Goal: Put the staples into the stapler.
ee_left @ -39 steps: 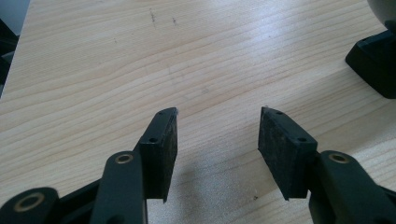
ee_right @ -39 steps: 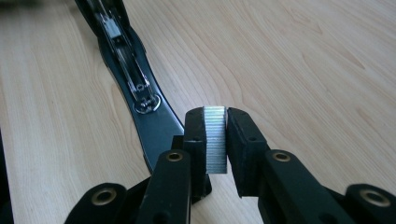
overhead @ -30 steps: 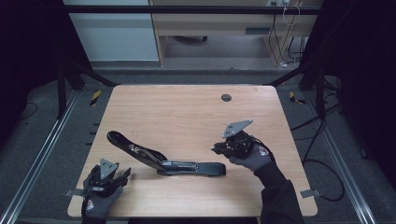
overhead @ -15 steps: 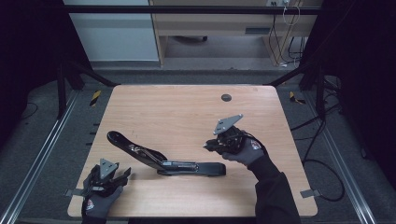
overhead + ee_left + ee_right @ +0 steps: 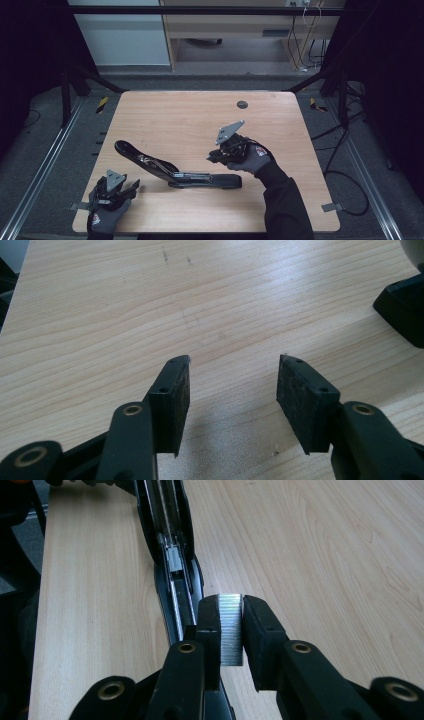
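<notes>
Work in hand: the right hand-held gripper (image 5: 231,630) is carrying a silver, ribbed strip of staples (image 5: 231,630) toward a long black stapler (image 5: 175,170) that is lying opened flat on the light wooden counter (image 5: 190,115).

Right hand-held gripper state: the pads are clamping the staple strip from both sides; the strip is standing on edge between them, with its top edge level with the pad tips.

Left hand-held gripper state: the left hand-held gripper (image 5: 232,385) is standing open with nothing between its pads, hovering low over bare counter.

Stapler position: in the high view it is lying on the near half of the counter, between the two hands and closer to the right one.

Stapler long axis: running roughly from 10 o'clock to 3 o'clock, with the lifted arm at the 10 o'clock end and the base at the 3 o'clock end.

Key relation: in the right gripper view the open metal staple channel (image 5: 172,560) is lying at 11 o'clock from the strip, just beside it and stretching away toward 12 o'clock. The strip's long axis is already lying nearly parallel to the channel.

Nearer hand: the right hand (image 5: 250,152), at about 1 o'clock from the base end; the left hand (image 5: 107,207) is resting at 7 o'clock from the lifted arm.

Judged next move: a short sideways shift toward 9 o'clock, then lowering into the channel.
</notes>
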Available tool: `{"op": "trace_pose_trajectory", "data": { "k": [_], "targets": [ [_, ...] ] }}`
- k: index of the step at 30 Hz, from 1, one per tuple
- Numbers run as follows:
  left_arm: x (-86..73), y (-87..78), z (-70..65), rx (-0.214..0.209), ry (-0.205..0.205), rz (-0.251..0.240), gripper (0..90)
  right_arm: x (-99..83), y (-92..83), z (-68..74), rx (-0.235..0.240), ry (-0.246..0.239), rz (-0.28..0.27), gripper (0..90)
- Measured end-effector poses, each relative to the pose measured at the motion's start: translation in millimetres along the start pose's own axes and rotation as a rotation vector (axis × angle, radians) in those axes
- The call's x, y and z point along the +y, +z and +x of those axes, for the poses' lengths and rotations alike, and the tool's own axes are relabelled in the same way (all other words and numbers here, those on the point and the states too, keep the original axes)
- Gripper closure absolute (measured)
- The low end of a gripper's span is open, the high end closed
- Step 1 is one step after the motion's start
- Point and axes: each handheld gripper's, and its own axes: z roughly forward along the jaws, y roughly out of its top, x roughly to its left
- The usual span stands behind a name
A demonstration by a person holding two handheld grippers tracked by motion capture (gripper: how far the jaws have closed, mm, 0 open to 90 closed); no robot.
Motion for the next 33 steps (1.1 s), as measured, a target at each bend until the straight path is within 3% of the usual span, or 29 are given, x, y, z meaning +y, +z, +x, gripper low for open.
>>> {"op": "trace_pose_trajectory", "data": {
  "k": [19,33],
  "targets": [
    [0.1,0.1,-0.9,-0.001,0.003,0.001,47.1,2.8,27.8,5.7,0.081,-0.046,0.036,78.4],
    [0.4,0.4,-2.3,-0.001,0.008,0.001,47.1,2.4,41.7,13.0,0.093,-0.059,0.065,78.4]
  ]
}}
